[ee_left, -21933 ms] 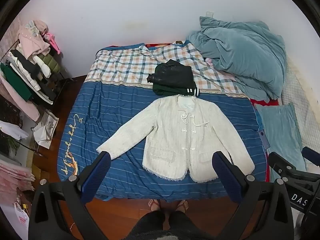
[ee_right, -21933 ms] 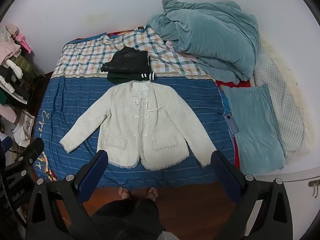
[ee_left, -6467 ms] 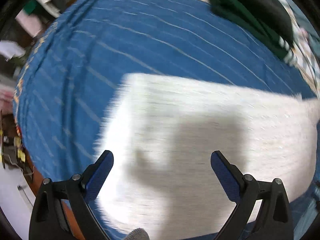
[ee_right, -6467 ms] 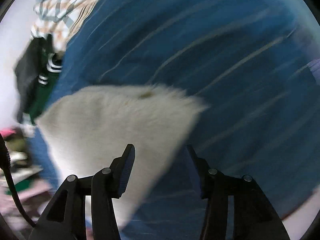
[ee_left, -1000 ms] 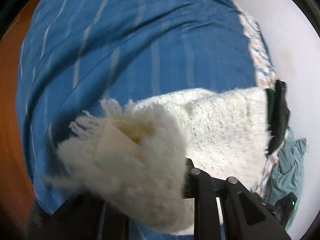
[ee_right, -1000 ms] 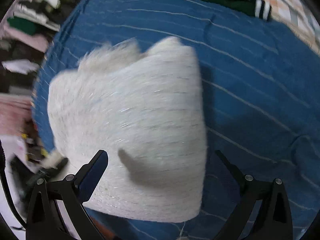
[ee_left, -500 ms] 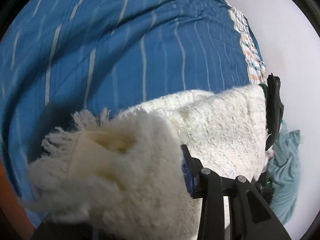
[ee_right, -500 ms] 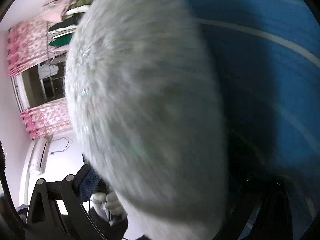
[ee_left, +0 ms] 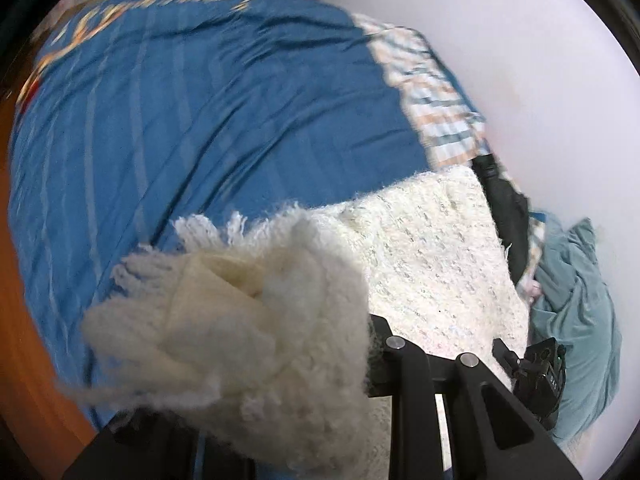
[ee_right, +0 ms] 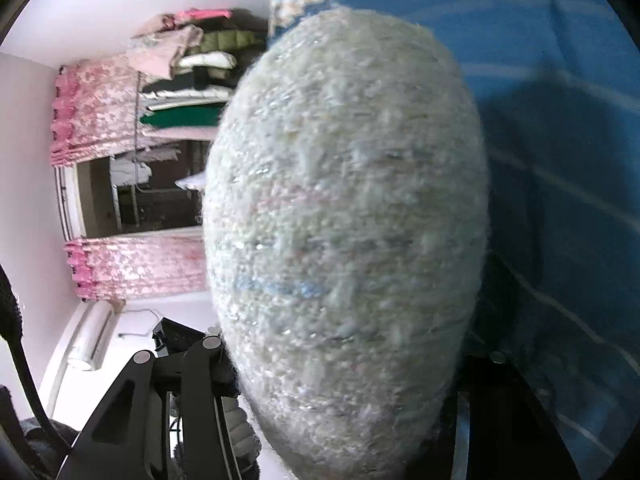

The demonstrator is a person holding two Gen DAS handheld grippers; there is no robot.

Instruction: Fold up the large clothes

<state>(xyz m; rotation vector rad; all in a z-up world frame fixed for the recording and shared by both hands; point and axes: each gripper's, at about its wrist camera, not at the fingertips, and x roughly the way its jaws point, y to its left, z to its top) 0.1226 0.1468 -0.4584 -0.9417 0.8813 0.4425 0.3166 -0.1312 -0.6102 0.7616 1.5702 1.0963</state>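
The cream tweed jacket (ee_left: 432,264) is folded into a thick bundle and held up over the blue striped bedspread (ee_left: 192,112). My left gripper (ee_left: 280,360) is shut on its fringed hem end, which bunches over the jaws and hides the left finger. In the right wrist view the jacket (ee_right: 344,216) fills the middle of the frame. My right gripper (ee_right: 340,364) is shut on its other end, with the cloth draped between and over the fingers (ee_right: 200,364). The right gripper also shows at the far end of the bundle in the left wrist view (ee_left: 538,364).
A black and green folded pile (ee_left: 504,204) lies beyond the jacket on the plaid sheet (ee_left: 436,88). A teal quilt (ee_left: 576,304) is heaped at the right. Clothes rack (ee_right: 188,64) and pink curtains (ee_right: 132,264) stand past the bed. Wooden floor (ee_left: 24,344) is at the left.
Both grippers have lifted the folded jacket higher off the bed. The left view has swung, showing more bedspread and its gold lettering. The right view has steadied on the cloth.
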